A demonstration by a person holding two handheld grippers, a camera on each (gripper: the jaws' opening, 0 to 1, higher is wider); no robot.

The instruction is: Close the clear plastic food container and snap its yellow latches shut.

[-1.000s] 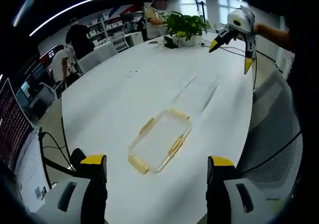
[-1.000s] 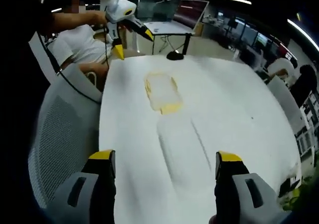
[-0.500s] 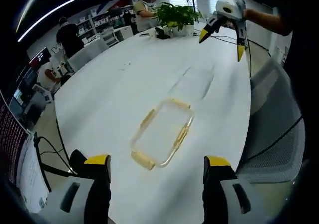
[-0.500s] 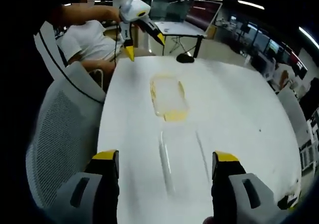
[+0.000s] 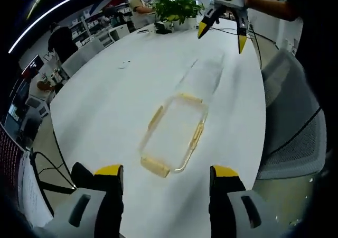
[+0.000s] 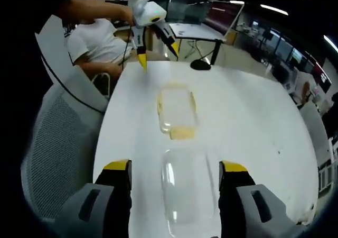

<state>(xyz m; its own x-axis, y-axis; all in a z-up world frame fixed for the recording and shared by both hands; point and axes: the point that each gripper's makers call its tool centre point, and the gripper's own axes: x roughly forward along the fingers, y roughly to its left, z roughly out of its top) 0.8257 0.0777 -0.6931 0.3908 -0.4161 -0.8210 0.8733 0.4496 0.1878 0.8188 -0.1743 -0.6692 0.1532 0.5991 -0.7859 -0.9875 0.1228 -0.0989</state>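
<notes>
Both grippers have come in closer over the last second: the right gripper (image 6: 174,172) now hangs low above the clear plastic container base (image 6: 188,188), which sits between its jaws in the right gripper view, and the left gripper (image 5: 166,174) has drawn nearer the clear lid with yellow latches (image 5: 174,134).

Lid and base lie flat on the white oval table (image 5: 116,90), end to end and just apart, their long axes on one line running from one gripper toward the other. One yellow latch (image 6: 183,133) faces the base; the lid's far short end carries another.

Around them: a grey mesh office chair (image 6: 55,143) at the table's edge beside the person's white-sleeved torso (image 6: 97,42), a potted green plant (image 5: 177,8) at the far end, a black round-footed stand (image 6: 203,63) at the opposite end, and people at desks beyond. Nothing lies between container and grippers.

Each gripper's jaws are spread wide and hold nothing; neither touches lid or base.
</notes>
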